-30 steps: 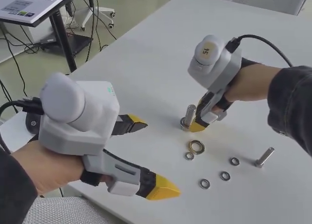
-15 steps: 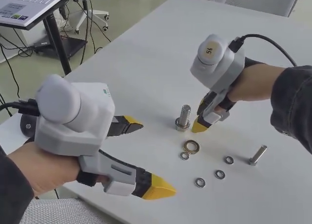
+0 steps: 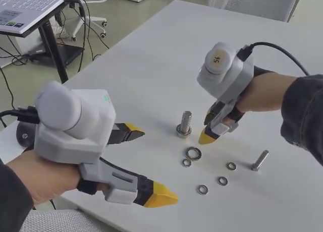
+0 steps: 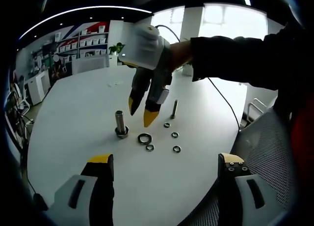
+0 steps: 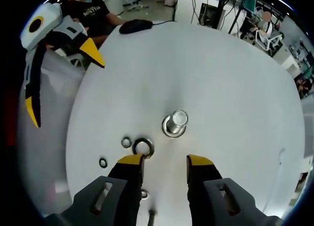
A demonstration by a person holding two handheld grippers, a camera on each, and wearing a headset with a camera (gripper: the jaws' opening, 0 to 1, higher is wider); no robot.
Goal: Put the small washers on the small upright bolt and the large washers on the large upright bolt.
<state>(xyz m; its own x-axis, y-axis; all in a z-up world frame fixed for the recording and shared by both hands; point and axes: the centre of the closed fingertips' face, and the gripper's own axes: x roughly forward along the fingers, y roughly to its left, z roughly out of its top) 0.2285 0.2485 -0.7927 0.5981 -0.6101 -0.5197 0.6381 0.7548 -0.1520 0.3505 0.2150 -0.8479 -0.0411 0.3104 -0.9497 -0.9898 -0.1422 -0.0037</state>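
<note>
Steel bolt [image 3: 184, 124] upright, round flat washers [image 3: 193, 153] on smooth white table [image 3: 151, 65]

A wide white table [image 3: 151, 50] anchors the room. Off its left edge a laptop [image 3: 22, 5] sits on a stand with a black post [image 3: 49, 53]. Dark cables [image 3: 85, 17] trail down to a pale grey-green floor [image 3: 136, 10], where a chair's wheeled base [image 3: 96, 22] stands. Beyond the table's far end is a white mesh chair back [image 3: 257, 2]. Farther past the table, the left gripper view shows wall shelves [image 4: 91, 40], a potted plant [image 4: 117, 48], bright windows [image 4: 223, 19] and a curved ceiling light strip [image 4: 88, 10].
</note>
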